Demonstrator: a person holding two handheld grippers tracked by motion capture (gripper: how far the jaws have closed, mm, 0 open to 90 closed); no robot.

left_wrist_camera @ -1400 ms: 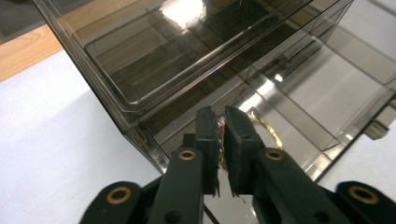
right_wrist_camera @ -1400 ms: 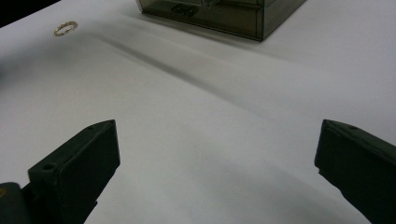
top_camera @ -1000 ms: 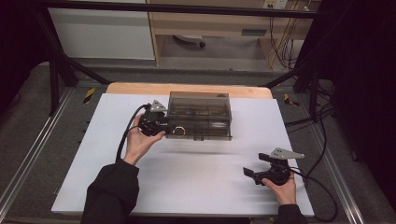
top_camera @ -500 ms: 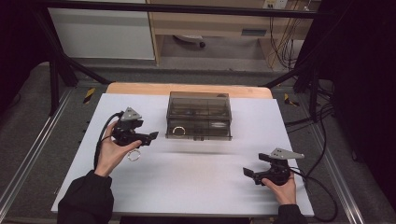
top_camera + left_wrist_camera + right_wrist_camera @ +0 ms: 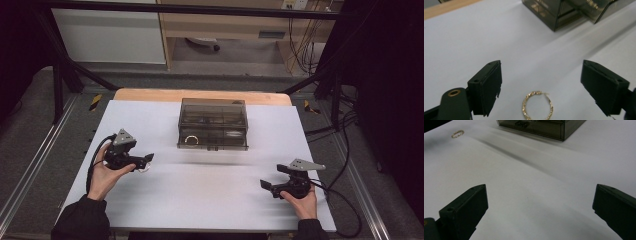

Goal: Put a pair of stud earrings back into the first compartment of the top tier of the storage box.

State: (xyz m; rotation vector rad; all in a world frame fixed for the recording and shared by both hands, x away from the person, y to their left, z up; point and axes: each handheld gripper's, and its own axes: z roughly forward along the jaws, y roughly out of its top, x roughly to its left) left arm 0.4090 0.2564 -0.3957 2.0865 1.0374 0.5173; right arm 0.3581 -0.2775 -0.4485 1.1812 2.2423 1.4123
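From the high view, the left tool [image 5: 142, 161] is hovering low at the left of the white surface [image 5: 210, 200], well apart from the smoky jewellery box [image 5: 213, 123], while the right tool [image 5: 270, 186] is resting near the front right, seemingly idle. In the left gripper view, its jaws are standing spread wide with a twisted gold hoop earring [image 5: 537, 105] lying flat between them, probably so either jaw can close in on it. In the right gripper view, that tool's jaws are likewise gaping over bare surface, the earring far off.
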